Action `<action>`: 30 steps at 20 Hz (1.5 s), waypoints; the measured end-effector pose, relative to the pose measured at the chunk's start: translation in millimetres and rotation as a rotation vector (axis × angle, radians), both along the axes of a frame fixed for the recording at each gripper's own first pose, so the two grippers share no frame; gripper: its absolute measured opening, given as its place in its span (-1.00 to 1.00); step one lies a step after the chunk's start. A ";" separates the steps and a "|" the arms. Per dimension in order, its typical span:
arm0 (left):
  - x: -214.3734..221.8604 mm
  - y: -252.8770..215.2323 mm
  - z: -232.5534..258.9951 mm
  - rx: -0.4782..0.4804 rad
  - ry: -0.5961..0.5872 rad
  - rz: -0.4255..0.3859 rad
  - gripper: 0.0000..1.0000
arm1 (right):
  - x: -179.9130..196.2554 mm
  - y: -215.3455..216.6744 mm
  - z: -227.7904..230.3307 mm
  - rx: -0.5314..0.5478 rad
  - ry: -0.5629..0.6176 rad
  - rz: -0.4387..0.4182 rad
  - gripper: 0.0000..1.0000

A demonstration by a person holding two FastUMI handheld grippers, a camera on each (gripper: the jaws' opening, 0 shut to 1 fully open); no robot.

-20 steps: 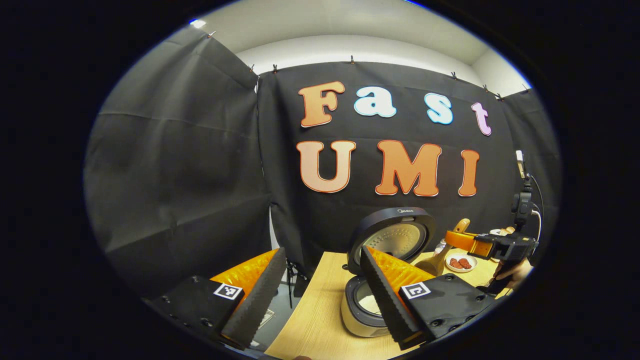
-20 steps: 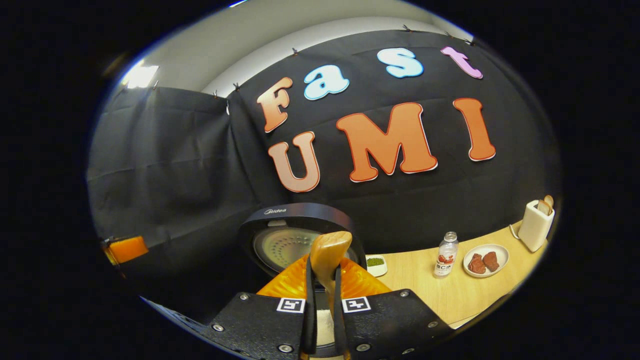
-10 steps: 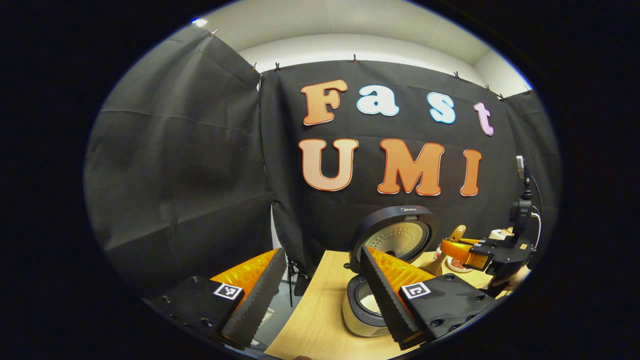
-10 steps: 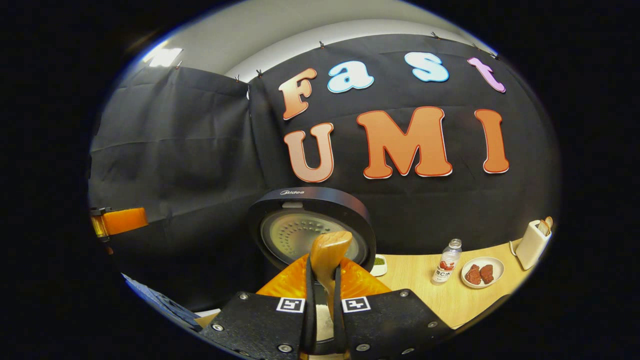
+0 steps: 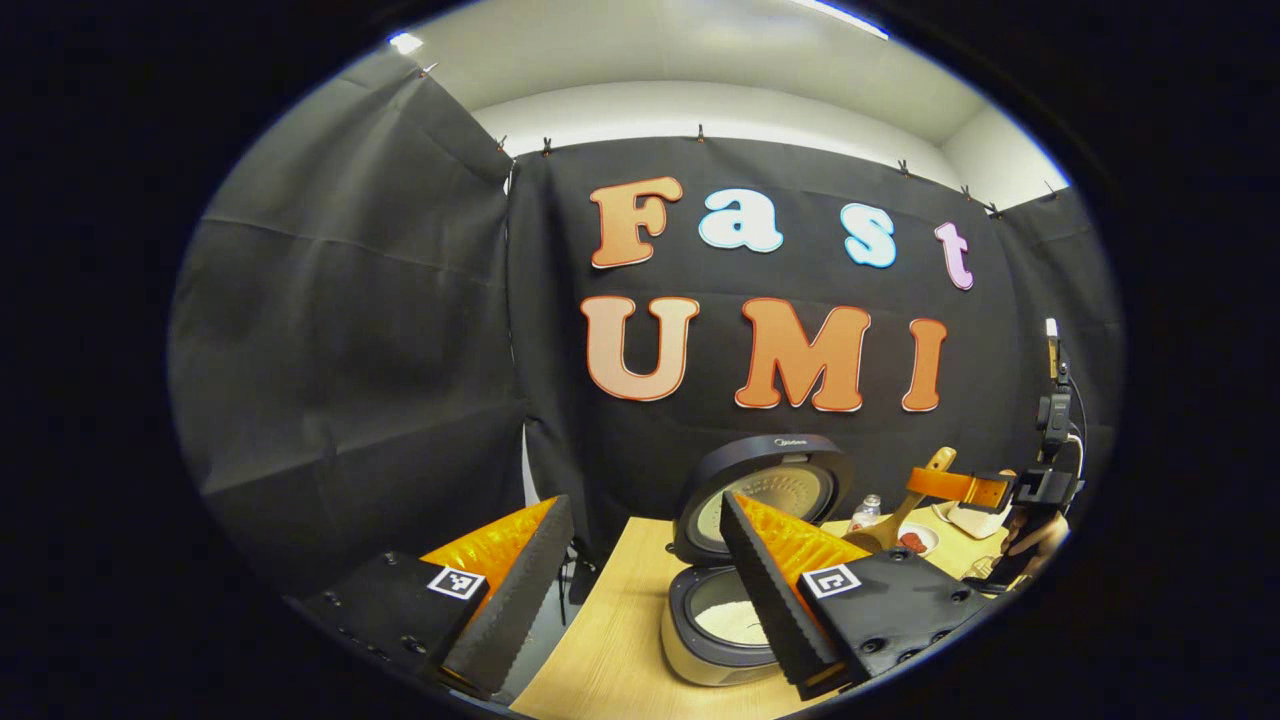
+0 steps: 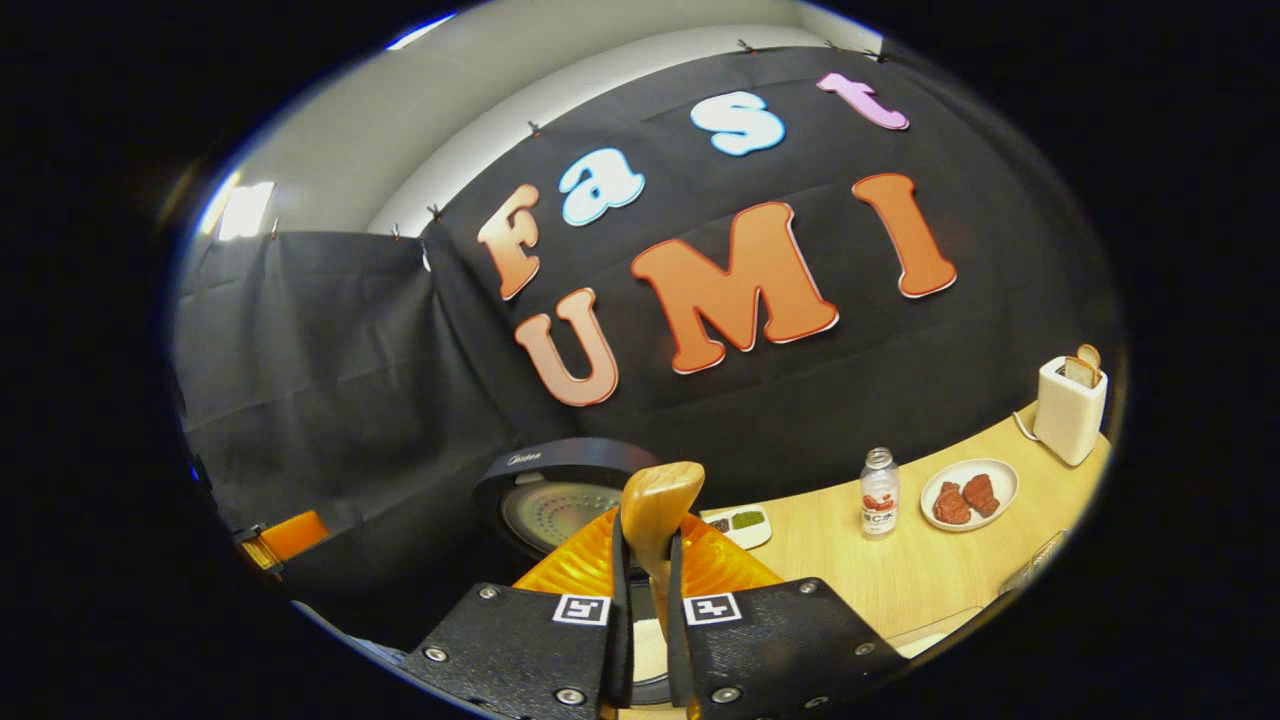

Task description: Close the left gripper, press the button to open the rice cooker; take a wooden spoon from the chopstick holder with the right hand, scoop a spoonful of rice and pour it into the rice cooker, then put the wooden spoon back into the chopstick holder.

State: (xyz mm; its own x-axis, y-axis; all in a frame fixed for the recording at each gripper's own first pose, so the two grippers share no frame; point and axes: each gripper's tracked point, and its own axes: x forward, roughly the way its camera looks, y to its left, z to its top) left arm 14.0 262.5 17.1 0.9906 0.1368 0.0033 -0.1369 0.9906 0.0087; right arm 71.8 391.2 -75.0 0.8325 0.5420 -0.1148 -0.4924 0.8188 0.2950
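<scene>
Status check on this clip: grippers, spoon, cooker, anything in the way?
Left gripper open, idle. Right gripper shut on wooden spoon. Rice cooker lid up, rice in the pot. Nothing blocking.

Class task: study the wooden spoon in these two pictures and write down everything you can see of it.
The light brown wooden spoon looks smooth and glossy. The right gripper is shut on its shaft, its rounded end rising above the fingers. In the left gripper view the spoon slants, its bowl low beside the open rice cooker, above the pale wooden table. Whether the bowl holds rice cannot be told.
</scene>
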 end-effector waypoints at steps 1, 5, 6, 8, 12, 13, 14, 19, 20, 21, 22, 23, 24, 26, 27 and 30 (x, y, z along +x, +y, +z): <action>8.1 -5.4 -1.8 -0.002 -0.004 -0.002 0.94 | 2.4 -14.8 5.3 0.003 -0.006 -0.023 -0.75; 18.5 -31.8 -3.5 -0.013 0.005 -0.056 0.99 | 11.9 -85.6 13.7 0.013 -0.012 -0.131 -0.74; 20.9 -37.0 -4.2 -0.012 0.008 -0.062 0.96 | 14.4 -105.5 13.5 0.010 -0.012 -0.162 -0.74; 23.3 -51.4 -5.6 -0.011 0.010 -0.075 0.99 | 17.1 -145.4 13.3 0.007 -0.006 -0.224 -0.74; 28.6 -72.8 -3.8 0.015 -0.002 -0.069 0.94 | 17.1 -220.9 12.0 0.013 0.007 -0.336 -0.74; 30.2 -80.4 -4.8 0.014 0.000 -0.073 0.94 | 16.4 -239.9 10.4 0.011 0.008 -0.365 -0.74; 29.8 -86.1 -5.5 0.009 0.004 -0.076 0.94 | 16.7 -258.7 8.9 0.007 0.011 -0.393 -0.74; 27.6 -98.3 -9.6 0.006 0.021 -0.046 0.97 | 17.4 -329.7 -9.7 -0.013 0.030 -0.496 -0.74; 25.4 -101.5 -10.0 0.008 0.025 -0.042 0.94 | 18.1 -341.3 -17.0 -0.017 0.042 -0.513 -0.74; 23.2 -104.1 -11.0 0.010 0.028 -0.038 0.95 | 19.6 -351.0 -24.5 -0.020 0.054 -0.527 -0.74; 21.2 -106.0 -11.0 0.012 0.031 -0.033 0.96 | 21.3 -360.7 -32.0 -0.019 0.065 -0.539 -0.74; 19.2 -107.2 -10.9 0.016 0.036 -0.025 0.97 | 24.6 -367.6 -40.4 -0.017 0.076 -0.550 -0.74; 17.0 -108.8 -12.1 0.021 0.043 -0.019 0.98 | 27.5 -373.3 -49.5 -0.016 0.089 -0.558 -0.74; 9.4 -111.3 -10.7 0.030 0.045 -0.004 1.00 | 33.8 -379.7 -69.6 -0.017 0.118 -0.560 -0.74; 7.7 -112.7 -11.5 0.034 0.046 0.002 1.00 | 37.1 -381.1 -80.9 -0.016 0.137 -0.557 -0.74; -1.9 -113.7 -12.2 0.050 0.055 0.023 1.00 | 44.0 -379.4 -117.7 -0.018 0.205 -0.531 -0.74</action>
